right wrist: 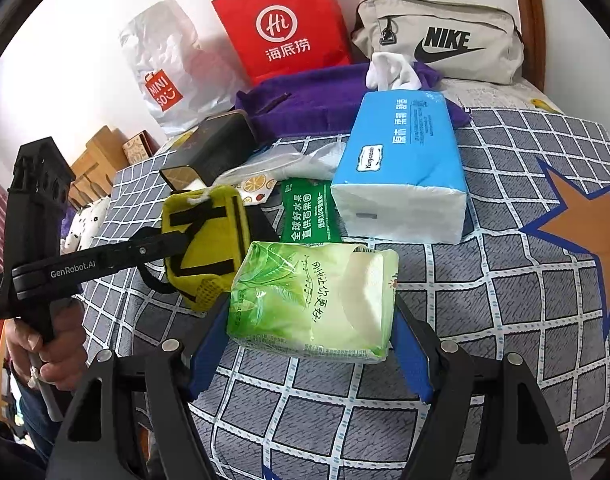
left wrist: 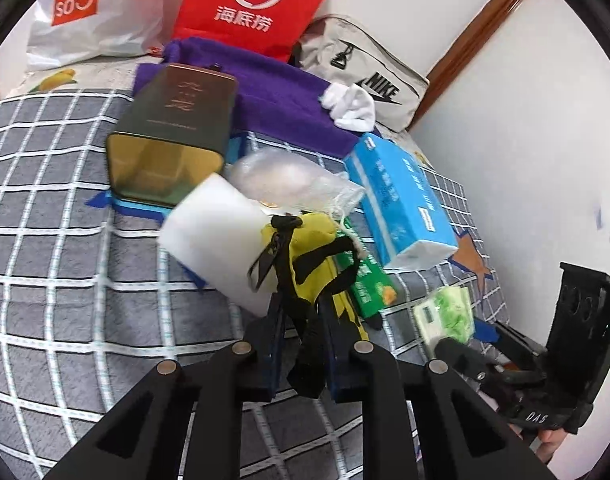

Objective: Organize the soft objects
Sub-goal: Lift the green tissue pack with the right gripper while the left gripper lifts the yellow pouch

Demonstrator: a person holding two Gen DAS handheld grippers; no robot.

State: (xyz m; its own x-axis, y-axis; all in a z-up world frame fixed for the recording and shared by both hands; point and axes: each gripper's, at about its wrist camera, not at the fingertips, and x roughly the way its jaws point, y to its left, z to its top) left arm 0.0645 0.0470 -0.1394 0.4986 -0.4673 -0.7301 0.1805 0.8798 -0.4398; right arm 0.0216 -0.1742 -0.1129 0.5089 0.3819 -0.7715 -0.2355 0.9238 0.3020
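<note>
A bed covered by a grey checked sheet (right wrist: pixel 505 312) with an orange star (right wrist: pixel 585 220) stands against a white wall, and the things lie piled toward its far edge.

Along the wall stand a white plastic bag (right wrist: pixel 165 68), a red paper bag (right wrist: pixel 285 24) and a beige zip bag (right wrist: pixel 437 40). In front of them lies a purple towel (right wrist: pixel 305 96) with a white sock (right wrist: pixel 389 72) on it. A dark metal tin (left wrist: pixel 173 132) lies on its side partly on the towel. Just beside it, nearer the camera in the left wrist view, is a white foam block (left wrist: pixel 213 236), and behind that a crumpled clear plastic bag (left wrist: pixel 293 180).

A blue tissue pack (right wrist: pixel 401 168) lies in the middle, with a flat green packet (right wrist: pixel 309 212) just beside it.

The right gripper (right wrist: pixel 311 320) has its blue fingers (right wrist: pixel 209 344) spread, one on each side of a green tissue pack (right wrist: pixel 313 300); whether they press it I cannot tell.

The left gripper (left wrist: pixel 301 308) is pressed together on the black strap (left wrist: pixel 305 344) of a yellow pouch (right wrist: pixel 205 248), which sits beside the green tissue pack.
</note>
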